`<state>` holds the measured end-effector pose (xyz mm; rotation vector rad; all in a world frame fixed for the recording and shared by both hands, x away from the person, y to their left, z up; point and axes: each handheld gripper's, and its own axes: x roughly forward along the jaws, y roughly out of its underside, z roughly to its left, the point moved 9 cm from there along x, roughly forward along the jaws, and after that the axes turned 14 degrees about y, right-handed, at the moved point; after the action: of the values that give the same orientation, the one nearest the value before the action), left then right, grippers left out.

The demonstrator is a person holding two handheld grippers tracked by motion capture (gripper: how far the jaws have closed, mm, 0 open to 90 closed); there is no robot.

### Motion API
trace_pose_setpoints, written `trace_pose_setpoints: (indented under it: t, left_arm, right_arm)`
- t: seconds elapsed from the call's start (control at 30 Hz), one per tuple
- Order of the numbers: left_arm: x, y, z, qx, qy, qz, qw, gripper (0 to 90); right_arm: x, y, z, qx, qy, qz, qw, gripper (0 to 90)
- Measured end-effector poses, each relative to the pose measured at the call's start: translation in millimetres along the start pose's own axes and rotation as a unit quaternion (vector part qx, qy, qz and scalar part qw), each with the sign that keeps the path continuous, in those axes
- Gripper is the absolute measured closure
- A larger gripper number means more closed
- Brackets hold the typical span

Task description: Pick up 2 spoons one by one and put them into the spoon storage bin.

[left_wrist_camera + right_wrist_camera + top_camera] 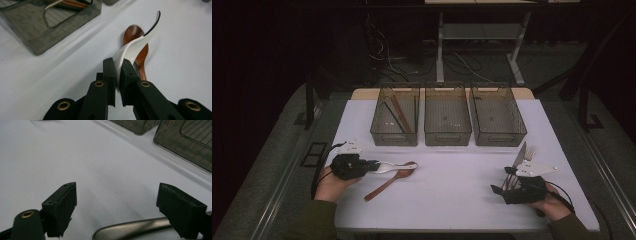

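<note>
Dim room, grey carpet (277,150) (cables (387,60) trailing), desk legs (439,50) behind.

A lab or test room arranged for recording table work

A white-covered rectangular table (452,195) stands on grey carpet floor (277,150) in a dark room. At its far edge, three smoky transparent plastic bins (447,116) stand in a row. Behind it, loose black cables (384,55) lie on the floor near the white metal legs of a desk (441,50).

White spoon (135,45) end hidden between tool pads; metal handle (132,228) cut off at bottom edge.
</note>
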<state>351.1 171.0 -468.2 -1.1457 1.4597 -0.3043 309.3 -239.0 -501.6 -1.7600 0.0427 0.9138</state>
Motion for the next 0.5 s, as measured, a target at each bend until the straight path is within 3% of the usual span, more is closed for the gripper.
trace_pose_setpoints:
  t: [0.5]
  left_arm:
    - [22.5,-43.3,-14.8,0.025,0.003,-0.032,0.9992,83.5]
  right_arm:
    - [-0.9,-1.3,0.9,0.003,-0.002,-0.003,1.0,16.3]
